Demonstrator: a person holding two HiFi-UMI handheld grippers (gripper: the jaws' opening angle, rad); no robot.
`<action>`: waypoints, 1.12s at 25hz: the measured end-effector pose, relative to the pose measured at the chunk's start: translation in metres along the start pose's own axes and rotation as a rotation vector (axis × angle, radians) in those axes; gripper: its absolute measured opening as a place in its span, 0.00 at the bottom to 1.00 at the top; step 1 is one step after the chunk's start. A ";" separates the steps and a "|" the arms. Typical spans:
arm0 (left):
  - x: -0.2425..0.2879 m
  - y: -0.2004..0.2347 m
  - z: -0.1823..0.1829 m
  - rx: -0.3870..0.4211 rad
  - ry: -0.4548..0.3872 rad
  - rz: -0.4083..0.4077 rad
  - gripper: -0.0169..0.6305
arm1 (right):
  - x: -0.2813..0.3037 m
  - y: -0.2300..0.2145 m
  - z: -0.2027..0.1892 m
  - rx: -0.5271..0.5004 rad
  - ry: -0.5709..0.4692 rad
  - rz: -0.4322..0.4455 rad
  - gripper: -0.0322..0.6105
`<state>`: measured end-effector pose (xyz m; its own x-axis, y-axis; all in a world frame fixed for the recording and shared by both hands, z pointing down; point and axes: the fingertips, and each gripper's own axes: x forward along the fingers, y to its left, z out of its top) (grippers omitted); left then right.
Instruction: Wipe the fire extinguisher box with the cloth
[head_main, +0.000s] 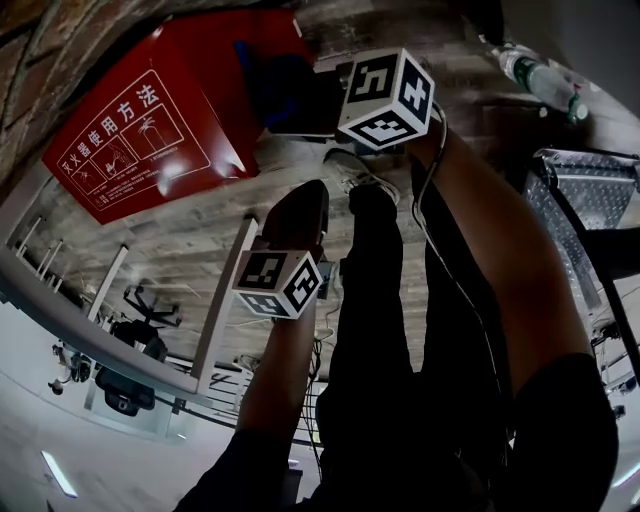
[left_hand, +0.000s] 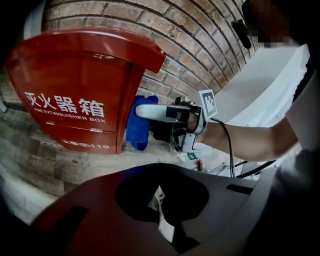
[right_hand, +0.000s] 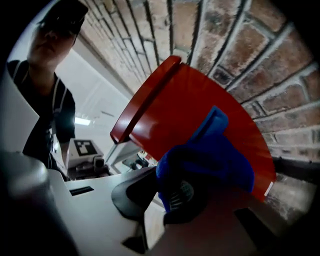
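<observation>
- The red metal fire extinguisher box (left_hand: 75, 95) stands on the wood-plank floor (head_main: 190, 250) against the brick wall (left_hand: 200, 45). It is at 10 o'clock in the head view, and its lid edge overhangs the side panel.
- The right claw (right_hand: 192, 187) pinches the bunched blue cloth (right_hand: 210, 155) and presses it on that side panel, under the lid's lip, with the wall close behind.
- The left claw (left_hand: 159, 172) is pressed together with nothing in it. It hangs over open floor at the box's 4 o'clock, well apart from the box.
- The box's front door and lid are closed, so its contents are hidden.
- A clear plastic bottle (head_main: 540, 78) lies on the floor at 1 o'clock.
- A ribbed metal step (head_main: 585, 190) crowds the 3 o'clock side.
</observation>
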<state>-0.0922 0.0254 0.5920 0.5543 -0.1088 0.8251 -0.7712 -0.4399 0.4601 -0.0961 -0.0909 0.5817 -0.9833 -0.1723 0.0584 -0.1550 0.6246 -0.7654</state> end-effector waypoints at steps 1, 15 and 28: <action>0.001 0.000 -0.001 -0.001 0.001 0.002 0.02 | 0.002 0.002 -0.008 -0.059 0.060 -0.002 0.11; 0.042 0.023 -0.009 0.056 -0.017 -0.067 0.02 | -0.008 -0.091 0.026 -0.191 0.050 -0.105 0.11; 0.062 0.018 -0.013 0.011 0.001 -0.095 0.02 | -0.019 -0.138 0.022 0.182 -0.310 -0.075 0.11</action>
<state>-0.0757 0.0223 0.6554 0.6245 -0.0656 0.7783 -0.7117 -0.4583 0.5325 -0.0542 -0.1907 0.6721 -0.8898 -0.4527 -0.0572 -0.1786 0.4608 -0.8693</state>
